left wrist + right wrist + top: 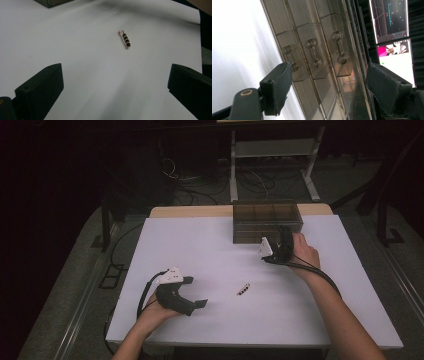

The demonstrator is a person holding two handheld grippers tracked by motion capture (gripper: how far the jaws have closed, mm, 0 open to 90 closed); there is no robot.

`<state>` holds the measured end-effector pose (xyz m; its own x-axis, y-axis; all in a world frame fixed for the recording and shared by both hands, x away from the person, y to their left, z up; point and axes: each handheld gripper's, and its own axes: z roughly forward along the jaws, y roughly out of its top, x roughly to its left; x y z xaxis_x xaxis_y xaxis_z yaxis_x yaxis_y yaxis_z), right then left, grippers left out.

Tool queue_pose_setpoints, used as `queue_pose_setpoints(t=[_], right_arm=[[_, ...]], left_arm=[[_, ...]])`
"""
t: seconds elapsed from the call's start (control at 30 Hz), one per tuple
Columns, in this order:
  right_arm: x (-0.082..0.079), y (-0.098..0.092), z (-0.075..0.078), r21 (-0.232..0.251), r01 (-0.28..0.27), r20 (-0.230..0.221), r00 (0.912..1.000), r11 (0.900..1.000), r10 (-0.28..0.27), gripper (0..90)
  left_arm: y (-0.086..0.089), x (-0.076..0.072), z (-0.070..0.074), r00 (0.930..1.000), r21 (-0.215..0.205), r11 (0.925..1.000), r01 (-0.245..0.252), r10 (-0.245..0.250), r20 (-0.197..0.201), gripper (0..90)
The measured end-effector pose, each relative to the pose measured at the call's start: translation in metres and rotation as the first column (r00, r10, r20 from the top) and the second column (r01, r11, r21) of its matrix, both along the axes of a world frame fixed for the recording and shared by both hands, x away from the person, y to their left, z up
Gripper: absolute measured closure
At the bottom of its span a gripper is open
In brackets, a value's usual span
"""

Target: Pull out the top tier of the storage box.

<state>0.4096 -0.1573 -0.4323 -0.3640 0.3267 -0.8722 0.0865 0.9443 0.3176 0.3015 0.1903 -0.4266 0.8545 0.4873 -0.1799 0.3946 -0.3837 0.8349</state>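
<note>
Left tongs sit low at the near-left of the white counter, jaws spread wide, nothing between them. Left gripper view confirms: both black jaws apart at the bottom corners, bare counter in the gap.

Target looks like the beaded pin, a small safety pin strung with dark beads, lying flat on the counter ahead of the left tongs and slightly right of their centre line. In the high view the pin is just beside the left jaw tips, not touching, well apart from the box.

Right tongs are up at the far side, against the front of the smoky drawer box. Right gripper view: jaws open, framing a row of three clear drawer handles (camera rolled, so the box face runs near vertical). No handle is pinched yet; the middle one sits roughly between the jaws.

My read on the step: approach phase, both sides. Right side is lining up to pull a drawer, left side to pick the pin for stowing.

Next move needs:
- right: close on one handle squarely, pull straight out; box may slide (looks light), so go gently.
- left: advance, drop the jaws to the counter surface, and close across the pin. Thin and flat, so slipping is likely.
</note>
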Motion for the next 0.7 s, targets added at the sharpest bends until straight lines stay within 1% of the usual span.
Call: queue_pose_setpoints(t=[0.07,0.13,0.17,0.33,0.43,0.63,0.67,0.7], right_arm=[[0.0005,0.0010,0.0005,-0.010,-0.003,0.005,1.0000,1.000,0.003,20.7],[-0.0002,0.0019,0.0009,-0.010,-0.007,0.012,0.9999,1.000,0.007,28.0],[-0.0002,0.0022,0.0011,-0.015,-0.013,0.021,0.9997,1.000,0.014,28.1],[0.0008,0.0038,0.0017,-0.021,-0.015,0.027,0.9995,1.000,0.015,28.6],[0.0013,0.0048,0.0024,-0.031,-0.016,0.034,0.9993,0.999,0.017,33.1],[0.0034,0.0071,0.0032,-0.078,-0.018,0.061,0.9979,0.997,0.023,39.7],[0.0038,0.0074,0.0035,-0.083,-0.020,0.055,0.9982,0.996,0.024,42.0],[0.0043,0.0077,0.0036,-0.084,-0.020,0.054,0.9982,0.996,0.025,42.4]], left_arm=[[0.0002,0.0001,0.0000,1.0000,-0.001,1.0000,0.000,0.000,0.000,0.0],[0.0003,0.0001,0.0000,1.0000,-0.001,1.0000,-0.001,0.001,0.000,0.0],[0.0004,0.0002,0.0001,1.0000,-0.001,1.0000,0.000,0.000,0.001,0.0],[0.0004,0.0002,0.0001,1.0000,-0.001,1.0000,0.001,-0.001,0.001,0.0],[0.0004,0.0001,0.0002,1.0000,-0.001,1.0000,-0.001,0.001,0.000,0.0],[0.0002,-0.0003,0.0002,1.0000,-0.001,1.0000,-0.001,0.001,0.000,0.0],[0.0003,-0.0003,0.0003,1.0000,-0.001,1.0000,-0.001,0.001,0.000,0.0],[0.0004,-0.0002,0.0002,1.0000,-0.001,1.0000,-0.001,0.001,0.000,0.0]])
